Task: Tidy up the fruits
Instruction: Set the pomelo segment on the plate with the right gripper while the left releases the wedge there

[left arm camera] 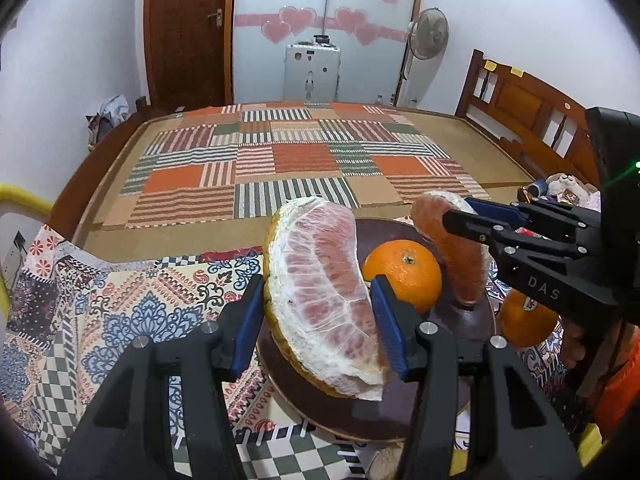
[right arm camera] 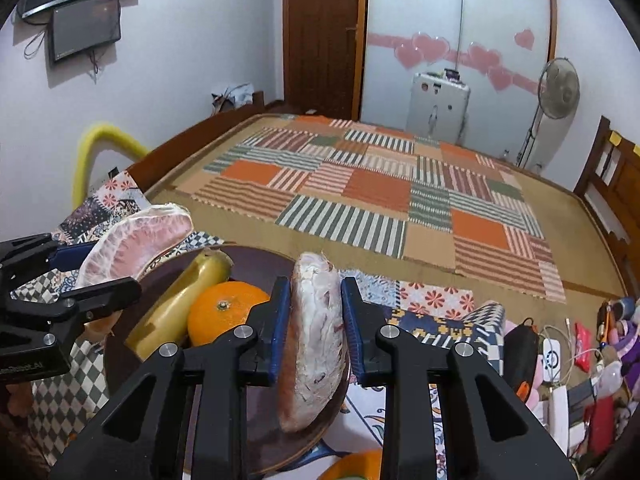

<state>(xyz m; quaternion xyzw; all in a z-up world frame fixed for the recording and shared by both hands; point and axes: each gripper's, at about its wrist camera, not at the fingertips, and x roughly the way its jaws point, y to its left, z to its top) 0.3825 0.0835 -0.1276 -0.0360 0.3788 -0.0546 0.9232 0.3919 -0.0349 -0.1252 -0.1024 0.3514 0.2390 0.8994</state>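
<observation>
Left gripper [left arm camera: 318, 320] clamps a big pomelo wedge [left arm camera: 324, 292], rind still on, over the dark plate [left arm camera: 360, 412]. Orange [left arm camera: 402, 276] sits on the plate, banana [right arm camera: 180, 300] beside it. Right gripper [right arm camera: 314, 328] pinches a peeled pomelo segment [right arm camera: 314, 344] above the plate's right edge; "DAS" reads on its body. Second orange [left arm camera: 524, 322] off-plate, right. Patterned cloth [left arm camera: 120, 300] underneath; patchwork bed [left arm camera: 280, 152], door [left arm camera: 188, 32] and fan [left arm camera: 428, 32] behind.

The right gripper [right arm camera: 314, 326] fingers [right arm camera: 280, 320] clamp a peeled pomelo segment [right arm camera: 316, 344], apparently just above the dark plate [right arm camera: 264, 432].
</observation>
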